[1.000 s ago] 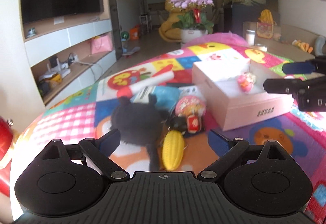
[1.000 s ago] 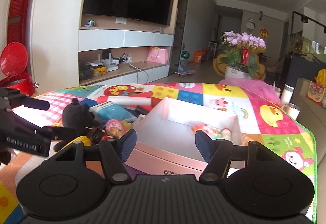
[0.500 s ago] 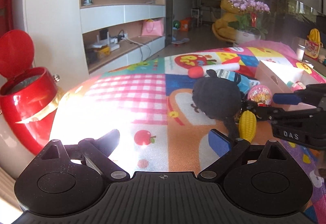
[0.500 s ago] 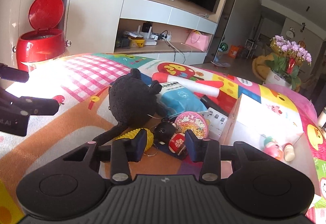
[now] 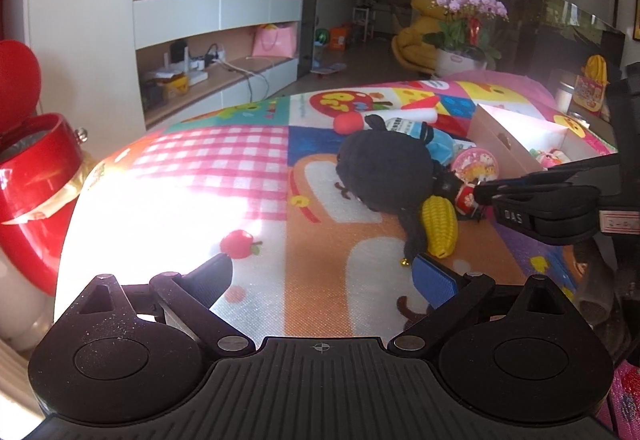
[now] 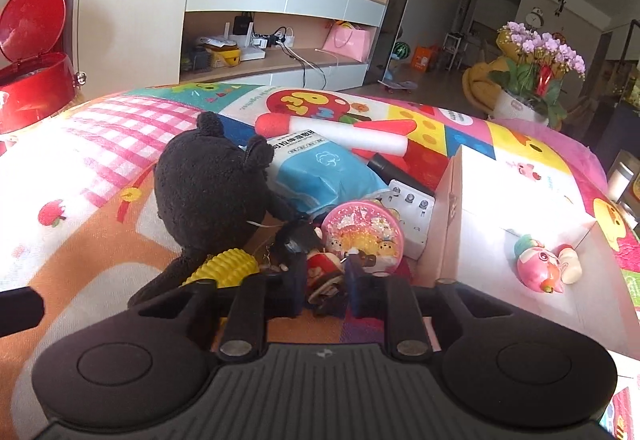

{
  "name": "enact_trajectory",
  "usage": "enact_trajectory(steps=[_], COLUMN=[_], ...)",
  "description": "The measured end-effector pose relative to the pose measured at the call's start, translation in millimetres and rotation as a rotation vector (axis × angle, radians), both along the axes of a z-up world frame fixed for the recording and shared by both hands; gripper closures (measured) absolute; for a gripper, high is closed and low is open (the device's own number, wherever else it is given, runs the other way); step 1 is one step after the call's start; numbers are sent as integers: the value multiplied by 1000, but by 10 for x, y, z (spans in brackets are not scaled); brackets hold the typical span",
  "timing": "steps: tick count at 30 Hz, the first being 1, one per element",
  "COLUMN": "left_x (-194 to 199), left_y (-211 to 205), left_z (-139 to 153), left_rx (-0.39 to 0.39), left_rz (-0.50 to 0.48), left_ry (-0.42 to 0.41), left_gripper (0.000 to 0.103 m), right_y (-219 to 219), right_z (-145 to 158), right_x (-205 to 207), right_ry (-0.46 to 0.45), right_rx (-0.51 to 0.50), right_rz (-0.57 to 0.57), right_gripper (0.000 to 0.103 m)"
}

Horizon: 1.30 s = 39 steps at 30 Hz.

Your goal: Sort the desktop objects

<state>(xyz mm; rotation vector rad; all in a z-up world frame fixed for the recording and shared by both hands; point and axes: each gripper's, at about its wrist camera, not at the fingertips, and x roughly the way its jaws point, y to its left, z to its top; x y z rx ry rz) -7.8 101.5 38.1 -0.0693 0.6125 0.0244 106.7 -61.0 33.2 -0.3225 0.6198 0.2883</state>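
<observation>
A heap of toys lies on the colourful play mat: a black plush toy (image 6: 212, 187), a yellow corn toy (image 6: 226, 270), a round pink glitter case (image 6: 362, 236), a blue pack (image 6: 324, 175) and a small red figure toy (image 6: 324, 270). My right gripper (image 6: 323, 280) has its fingers closed in on both sides of the red figure toy. In the left wrist view the right gripper (image 5: 480, 193) reaches in from the right at the heap, beside the corn toy (image 5: 440, 226) and plush (image 5: 384, 171). My left gripper (image 5: 324, 276) is open and empty above the mat. The pink box (image 6: 448, 207) holds a pink pig toy (image 6: 538, 268).
A red-and-white foam stick (image 6: 336, 129) lies behind the heap. A red bin (image 5: 32, 183) with its lid up stands off the mat's left edge. A TV shelf unit (image 6: 280, 39) and a flower pot (image 6: 532, 87) are beyond the mat.
My right gripper has moved down to the heap and narrowed its fingers around the red figure toy. My left gripper has swung left, away from the box, and stayed open.
</observation>
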Motion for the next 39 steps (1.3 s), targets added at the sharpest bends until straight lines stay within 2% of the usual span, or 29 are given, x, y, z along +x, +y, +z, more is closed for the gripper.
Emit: enact_trajectory(steps=[1, 5, 8, 11, 13, 15, 16, 19, 24, 30, 31, 32, 34, 36, 37, 39], left_x=[2, 27, 20, -9, -24, -35, -38, -40, -47, 45, 85, 129, 260, 400, 476, 603], left_y=[-21, -134, -197, -180, -123, -65, -40, -21, -135, -433, -507, -592, -747, -890, -960, -1058], left_z=[-4, -31, -28, -11, -11, -13, -14, -20, -10, 31, 44, 48, 25, -34, -73, -149], left_rx=[0, -5, -7, -2, -4, -8, -12, -22, -28, -14, -5, 8, 27, 46, 66, 106], left_rz=[-6, -35, -53, -50, -31, -12, -6, 3, -40, -149, -174, -197, -246, -281, -294, -303], left_ry=[2, 12, 12, 8, 12, 16, 18, 25, 22, -6, -19, -29, -26, -20, -15, -1], left_gripper=[3, 3, 3, 3, 3, 3, 3, 3, 3, 3, 6, 16, 29, 30, 30, 39], right_y=[-46, -249, -236, -57, 81, 203, 230, 271, 72, -504, -604, -697, -853, -936, -959, -1014], right_z=[28, 85, 111, 88, 6, -102, -130, -155, -10, 119, 139, 152, 194, 228, 240, 256], right_x=[-51, -279, -300, -178, -74, 42, 76, 105, -99, -459, -524, -587, -687, -735, -740, -720], right_ry=[12, 23, -40, -83, -93, -95, -89, -90, -82, 12, 17, 15, -1, -28, -38, -51], right_rx=[11, 31, 19, -34, -102, -173, -184, -210, -161, -43, -18, 5, 45, 65, 68, 83], right_rz=[12, 51, 71, 124, 154, 157, 161, 170, 170, 127, 121, 111, 81, 51, 38, 11], right_gripper=[99, 99, 98, 87, 76, 74, 69, 68, 101, 102, 102, 102, 99, 96, 91, 85])
